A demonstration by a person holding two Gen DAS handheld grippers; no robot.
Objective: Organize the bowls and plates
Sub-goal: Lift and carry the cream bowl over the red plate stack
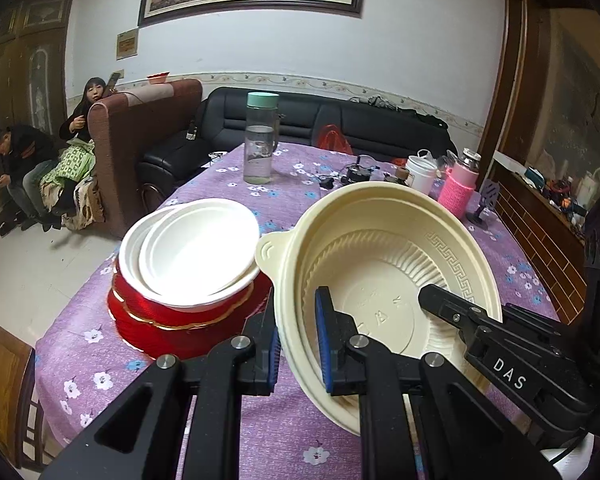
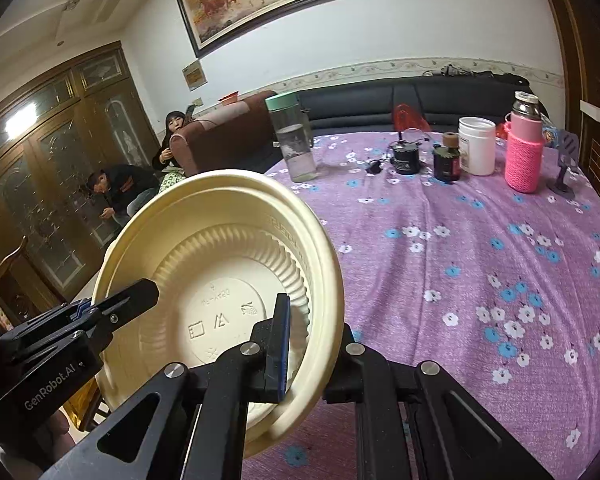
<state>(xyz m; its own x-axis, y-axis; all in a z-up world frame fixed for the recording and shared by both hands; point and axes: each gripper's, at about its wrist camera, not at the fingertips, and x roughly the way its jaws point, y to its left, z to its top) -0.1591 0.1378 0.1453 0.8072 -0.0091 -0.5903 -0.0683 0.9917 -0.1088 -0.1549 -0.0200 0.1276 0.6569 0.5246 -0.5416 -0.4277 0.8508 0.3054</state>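
A cream plastic bowl (image 1: pixel 380 248) with a tab handle and a ribbed inside hangs tilted above the purple flowered tablecloth (image 1: pixel 204 412). My left gripper (image 1: pixel 298 340) is shut on its left rim, one blue pad inside and one outside. My right gripper (image 2: pixel 314 344) is shut on the right rim of the same bowl (image 2: pixel 220 240). A finger (image 1: pixel 448 308) of the right gripper reaches into the bowl in the left wrist view. To the left stand white plates (image 1: pixel 196 248), stacked on red plates with gold edges (image 1: pixel 172 316).
At the far side of the table stand a clear water bottle (image 2: pixel 294 140), a white jar (image 2: pixel 476 146), small dark jars (image 2: pixel 446 160), a pink-sleeved bottle (image 2: pixel 524 152) and a phone stand (image 2: pixel 566 164). Beyond are a black sofa (image 1: pixel 340 120) and two seated people (image 1: pixel 40 152).
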